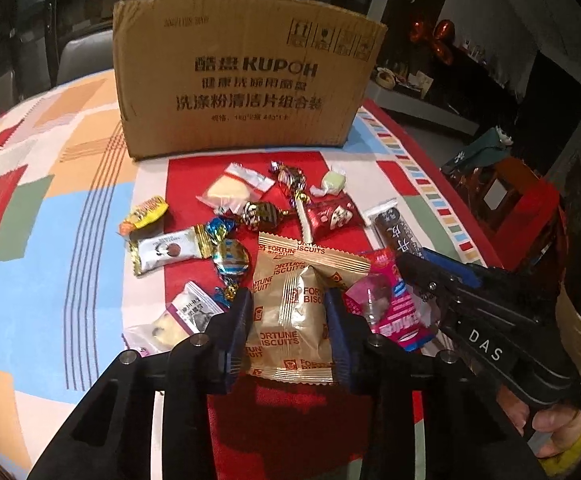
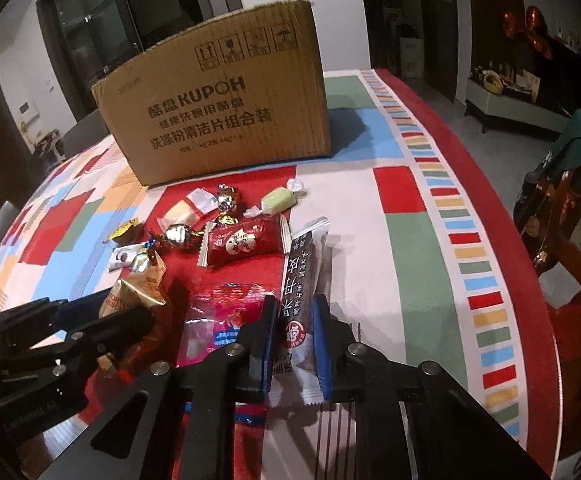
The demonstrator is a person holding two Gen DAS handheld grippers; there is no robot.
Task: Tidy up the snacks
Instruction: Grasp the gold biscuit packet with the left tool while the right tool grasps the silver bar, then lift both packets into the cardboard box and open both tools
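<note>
My left gripper (image 1: 288, 320) is shut on a gold Fortune Biscuits packet (image 1: 290, 312), its jaws pressed on both sides, low over the table. My right gripper (image 2: 292, 332) is shut on a long dark snack bar wrapper (image 2: 304, 280); it also shows in the left wrist view (image 1: 414, 264) at the right. A pink packet (image 1: 390, 308) lies between the two. Several loose candies lie ahead: a red packet (image 2: 246, 242), a green sweet (image 2: 276, 202), foil-wrapped candies (image 1: 258, 212). An open cardboard box (image 1: 242, 80) stands behind them.
The table wears a colourful patchwork cloth (image 1: 50, 208). A white coconut bar (image 1: 170, 250), a yellow candy (image 1: 146, 212) and a white packet (image 1: 182, 316) lie at the left. A wooden chair (image 2: 570, 208) stands past the table's right edge.
</note>
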